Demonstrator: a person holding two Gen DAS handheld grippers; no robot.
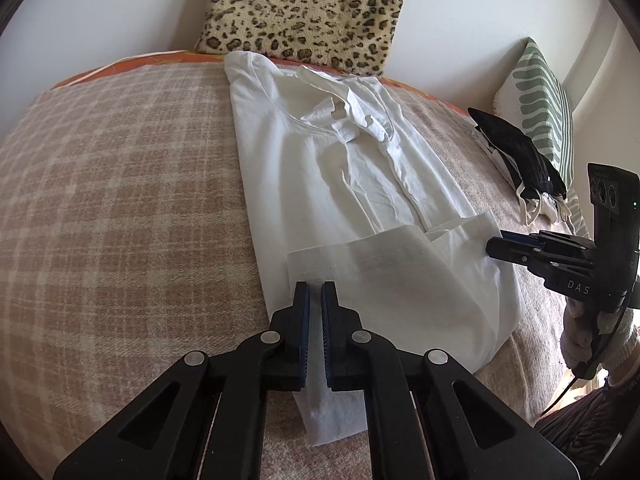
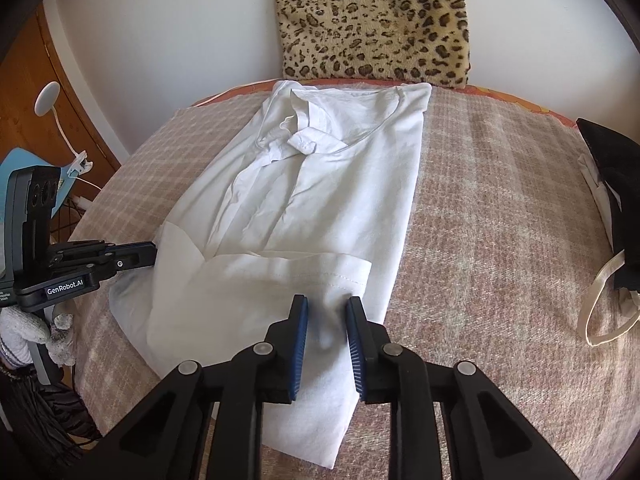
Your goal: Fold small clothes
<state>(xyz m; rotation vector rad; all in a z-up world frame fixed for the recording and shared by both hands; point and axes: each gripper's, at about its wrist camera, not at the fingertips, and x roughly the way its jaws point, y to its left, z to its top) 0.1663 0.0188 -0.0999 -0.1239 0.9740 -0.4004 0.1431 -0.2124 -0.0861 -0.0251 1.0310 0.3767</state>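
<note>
A white shirt [image 1: 320, 160] [image 2: 320, 184] lies flat on the checked blanket [image 1: 120, 180] [image 2: 500, 200], collar towards the wall and sides folded in. Its bottom hem [image 1: 360, 256] [image 2: 280, 268] is turned up a little over the body. My left gripper [image 1: 315, 290] [image 2: 154, 255] is shut on the hem's left end, with white cloth pinched between the blue pads. My right gripper [image 2: 326, 306] [image 1: 490, 246] holds the hem's right end, a bunch of cloth filling the narrow gap between its pads. Both grippers point steeply down at the near edge of the shirt.
A leopard-print cushion [image 1: 304, 8] [image 2: 372, 24] leans on the wall behind the collar. A green-striped pillow [image 1: 540, 108] and a black and white pile of clothes [image 1: 516, 152] [image 2: 608, 168] lie at the right. A wooden cabinet [image 2: 24, 92] stands left. Gloved hands [image 2: 24, 328] [image 1: 580, 336] hold the grippers.
</note>
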